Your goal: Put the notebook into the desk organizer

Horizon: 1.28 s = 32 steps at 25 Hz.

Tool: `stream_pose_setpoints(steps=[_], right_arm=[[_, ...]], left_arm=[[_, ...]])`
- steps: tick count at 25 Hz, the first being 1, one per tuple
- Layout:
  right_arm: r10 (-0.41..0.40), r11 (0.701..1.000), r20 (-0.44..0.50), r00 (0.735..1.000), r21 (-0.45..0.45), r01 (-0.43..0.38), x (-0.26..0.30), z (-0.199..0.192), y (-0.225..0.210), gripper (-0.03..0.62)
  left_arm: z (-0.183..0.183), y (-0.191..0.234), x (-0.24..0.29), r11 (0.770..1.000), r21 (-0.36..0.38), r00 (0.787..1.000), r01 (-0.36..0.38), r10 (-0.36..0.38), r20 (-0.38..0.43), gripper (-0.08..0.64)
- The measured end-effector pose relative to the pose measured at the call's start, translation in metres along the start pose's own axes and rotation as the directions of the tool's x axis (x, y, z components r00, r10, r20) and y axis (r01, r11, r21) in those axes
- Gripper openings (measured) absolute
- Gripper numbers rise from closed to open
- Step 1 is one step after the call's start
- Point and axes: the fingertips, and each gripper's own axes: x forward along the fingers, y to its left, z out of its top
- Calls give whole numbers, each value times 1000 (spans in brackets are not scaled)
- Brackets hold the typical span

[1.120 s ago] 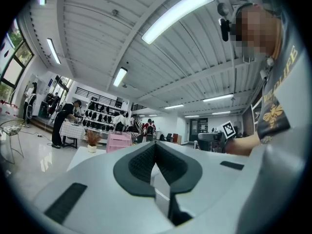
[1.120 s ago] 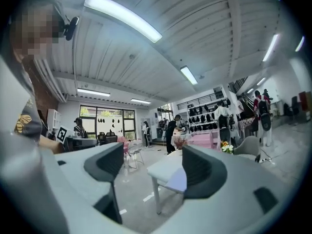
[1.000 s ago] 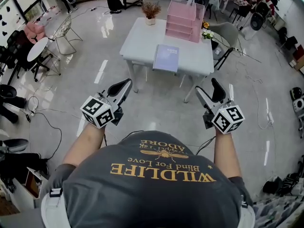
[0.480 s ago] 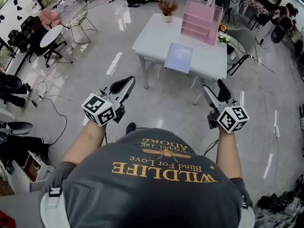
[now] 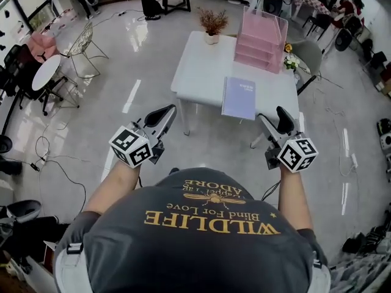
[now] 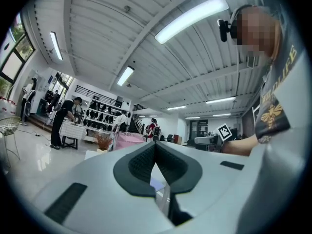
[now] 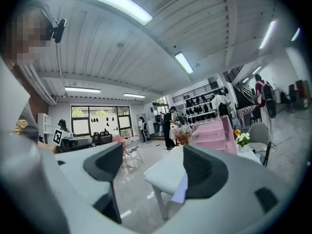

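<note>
A lavender notebook (image 5: 239, 97) lies flat near the front edge of a white table (image 5: 198, 66). The pink desk organizer (image 5: 261, 39), a tiered tray stack, stands at the table's back right. Both grippers are held in the air short of the table, over the floor. My left gripper (image 5: 164, 112) is shut with nothing in it; its pads meet in the left gripper view (image 6: 156, 152). My right gripper (image 5: 273, 117) stands open and empty just below the notebook. In the right gripper view (image 7: 153, 172) the notebook (image 7: 180, 189) and the organizer (image 7: 212, 133) show past its right jaw.
A potted dry plant (image 5: 212, 23) stands at the table's back, with a small flower vase (image 5: 291, 60) beside the organizer. A grey chair (image 5: 307, 49) is at the table's right. A round side table (image 5: 46, 72), a wire chair (image 5: 85, 38) and floor cables (image 5: 58, 160) lie to the left.
The person has walked closer to the table, so the table and notebook sit nearer the grippers. Both grippers keep the same pose and jaw state.
</note>
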Motion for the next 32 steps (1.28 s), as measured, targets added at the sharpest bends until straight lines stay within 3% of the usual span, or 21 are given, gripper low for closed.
stream_pose_setpoints(steps=[5,11,22,27,32], right_arm=[[-72,997,6,997,11,72,83,16,19,371],[-126,992,-4,992,19,126,151,23,23,371],[-132,990,-40,990,44,134,212,17,-56,371],[-72,994,-56,996,78,77,234,15,-128,371],[3,997,-91,996,76,4,258,19,-168,371]], left_arm=[[28,91,14,995,17,995,95,-95,-20,0],[42,168,31,989,-7,989,145,-145,-28,0],[22,213,115,986,-15,983,168,-168,-67,0],[14,214,181,994,-11,990,110,-110,-84,0],[12,216,228,998,-30,994,60,-63,-93,0]])
